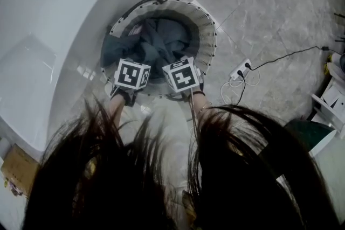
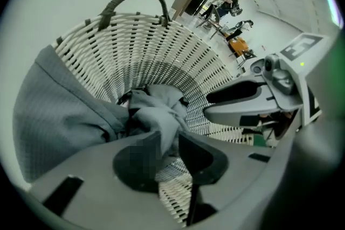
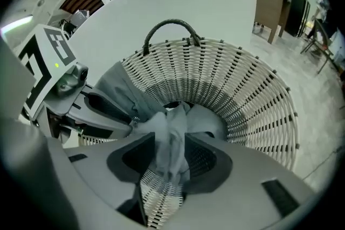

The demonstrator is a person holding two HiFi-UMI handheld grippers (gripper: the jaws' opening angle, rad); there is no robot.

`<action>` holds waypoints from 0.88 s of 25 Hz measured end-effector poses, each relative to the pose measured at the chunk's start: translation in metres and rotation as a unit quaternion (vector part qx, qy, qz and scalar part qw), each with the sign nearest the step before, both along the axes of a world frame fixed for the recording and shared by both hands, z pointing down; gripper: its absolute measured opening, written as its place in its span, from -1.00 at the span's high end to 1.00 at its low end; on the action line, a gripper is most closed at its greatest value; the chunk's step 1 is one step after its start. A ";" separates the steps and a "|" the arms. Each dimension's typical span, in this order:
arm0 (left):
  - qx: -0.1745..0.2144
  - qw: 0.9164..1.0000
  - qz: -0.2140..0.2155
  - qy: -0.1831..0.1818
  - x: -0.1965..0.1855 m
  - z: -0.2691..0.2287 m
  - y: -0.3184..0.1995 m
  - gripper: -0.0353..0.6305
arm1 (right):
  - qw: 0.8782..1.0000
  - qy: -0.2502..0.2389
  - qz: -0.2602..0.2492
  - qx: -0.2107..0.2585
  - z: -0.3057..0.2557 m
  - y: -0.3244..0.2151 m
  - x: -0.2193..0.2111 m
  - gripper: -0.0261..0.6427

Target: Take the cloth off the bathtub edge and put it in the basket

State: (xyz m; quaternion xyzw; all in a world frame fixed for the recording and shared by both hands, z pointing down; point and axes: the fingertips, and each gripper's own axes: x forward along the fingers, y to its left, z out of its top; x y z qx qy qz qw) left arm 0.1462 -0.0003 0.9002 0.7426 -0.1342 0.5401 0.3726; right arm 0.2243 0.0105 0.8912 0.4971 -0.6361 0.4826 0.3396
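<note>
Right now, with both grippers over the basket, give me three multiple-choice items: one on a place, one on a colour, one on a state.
1. The basket stands: A) on the floor beside the tub; B) on a shelf; C) on a chair.
2. The cloth is: A) red; B) grey; C) yellow.
3. The left gripper is: A) open and empty; B) shut on a sponge; C) shut on the cloth.

Answers: 1 A, the head view shows it on the floor next to the tub; 2 B, it is grey in all three views; 3 C, the left gripper view shows a fold pinched between its jaws.
</note>
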 end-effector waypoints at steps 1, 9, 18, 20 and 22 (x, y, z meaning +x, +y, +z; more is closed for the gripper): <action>0.008 1.000 -0.002 0.000 -0.002 -0.001 -0.003 0.64 | 1.000 0.001 -0.002 0.001 0.000 -0.001 -0.001 0.39; 0.039 0.999 -0.006 0.009 -0.011 -0.011 -0.014 0.50 | 1.000 -0.006 -0.013 -0.008 -0.008 0.002 -0.018 0.39; 0.041 0.999 -0.018 0.025 -0.029 -0.039 -0.023 0.37 | 1.000 0.005 -0.013 -0.019 -0.021 0.006 -0.032 0.39; 0.042 0.998 -0.020 0.030 -0.034 -0.051 -0.025 0.37 | 1.000 0.004 -0.008 -0.020 -0.032 0.006 -0.035 0.39; 0.047 0.998 -0.023 0.035 -0.038 -0.063 -0.030 0.37 | 1.000 0.005 -0.003 -0.019 -0.045 0.004 -0.039 0.39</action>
